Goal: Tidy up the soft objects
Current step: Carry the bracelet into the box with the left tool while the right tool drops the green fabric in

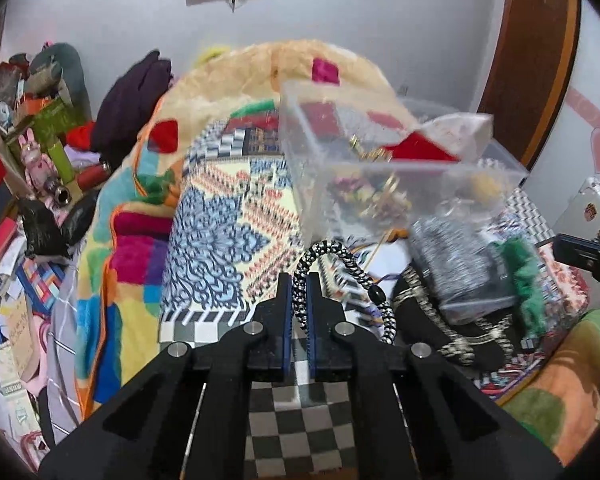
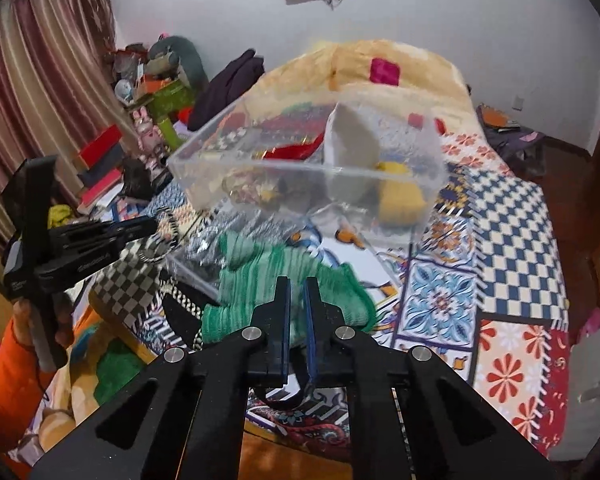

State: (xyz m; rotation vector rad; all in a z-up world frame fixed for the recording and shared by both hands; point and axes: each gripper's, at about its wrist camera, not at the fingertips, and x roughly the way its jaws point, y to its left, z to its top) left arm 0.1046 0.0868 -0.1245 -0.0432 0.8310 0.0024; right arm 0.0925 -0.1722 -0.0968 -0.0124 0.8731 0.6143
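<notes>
The left gripper (image 1: 299,294) jaws pinch a limp, light braided cord (image 1: 332,252); the right gripper (image 2: 297,300) jaws pinch soft green knit (image 2: 260,268).

a bed (image 2: 512,216) with patchwork cover bears a clear box (image 2: 300,184), green knit (image 2: 300,276) and a fleece blanket (image 1: 228,80).

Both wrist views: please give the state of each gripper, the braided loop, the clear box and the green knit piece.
Left gripper: shut on braided loop.
Braided loop: pinched, arching above the fingertips.
Right gripper: nearly shut; grasp unclear.
Clear box: open-topped, holding several items.
Green knit piece: crumpled on the bed.
</notes>
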